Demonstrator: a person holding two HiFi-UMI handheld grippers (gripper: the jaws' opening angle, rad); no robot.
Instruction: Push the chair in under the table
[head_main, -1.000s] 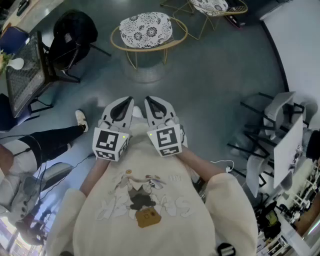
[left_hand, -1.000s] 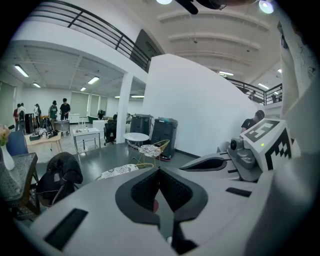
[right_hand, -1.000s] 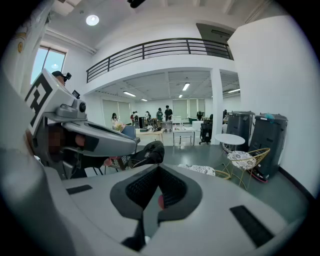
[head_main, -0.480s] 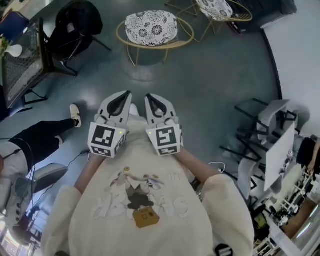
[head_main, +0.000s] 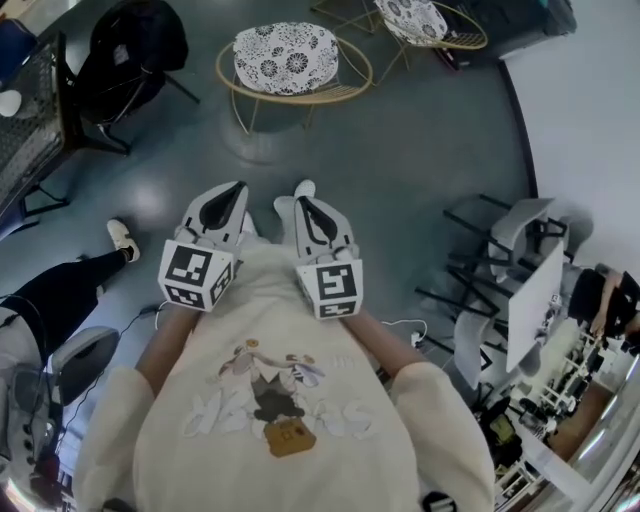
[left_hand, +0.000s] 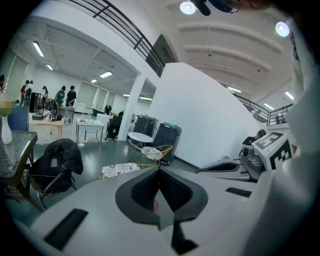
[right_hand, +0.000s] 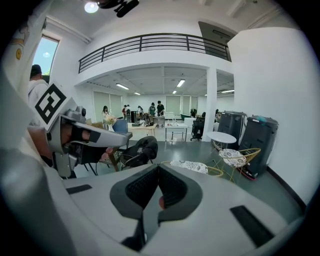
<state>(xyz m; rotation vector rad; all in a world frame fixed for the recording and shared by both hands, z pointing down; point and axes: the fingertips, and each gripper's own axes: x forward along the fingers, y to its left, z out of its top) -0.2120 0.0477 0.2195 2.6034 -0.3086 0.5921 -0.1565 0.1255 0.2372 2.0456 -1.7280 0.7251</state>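
Two hand-held grippers: side by side in front of the person's cream sweatshirt (head_main: 270, 400), both pointing forward and somewhat down over the floor, well apart from every chair.
Left hand-held gripper (head_main: 232, 192): jaws closed, pads meeting in a line with nothing between them; its marker cube sits toward the person's chest.
Right hand-held gripper (head_main: 306, 205): jaws likewise pressed together and empty; just beside the left one, not touching it.
Black chair (head_main: 135, 50): at the upper left of the head view, with a dark garment or bag draped over it; it stands just beside the desk, its seat out from under the top.
Desk (head_main: 25, 150): dark mesh-patterned top on black legs, at the left edge of the head view; a white vase (left_hand: 4, 134) stands on it.
Wire chair (head_main: 290, 65): round gold-coloured frame with a black-and-white patterned cushion, straight ahead of both grippers; it stands alone on the floor, apart from the desk.
Second wire chair (head_main: 425, 18): same make, farther off at the top edge; the left gripper view shows a small round white table (left_hand: 139, 138) near it.
Chair meant by the task: cannot be told from these views.
Floor (head_main: 420, 150): glossy grey-blue.
Seated person: at the lower left, a black trouser leg (head_main: 60, 295) and a white shoe (head_main: 120, 238) stretched out.
White chairs (head_main: 515, 235): clustered at the right, beside a white wall.
Cable (head_main: 405, 325): thin and white, lying on the floor near the person's right arm.
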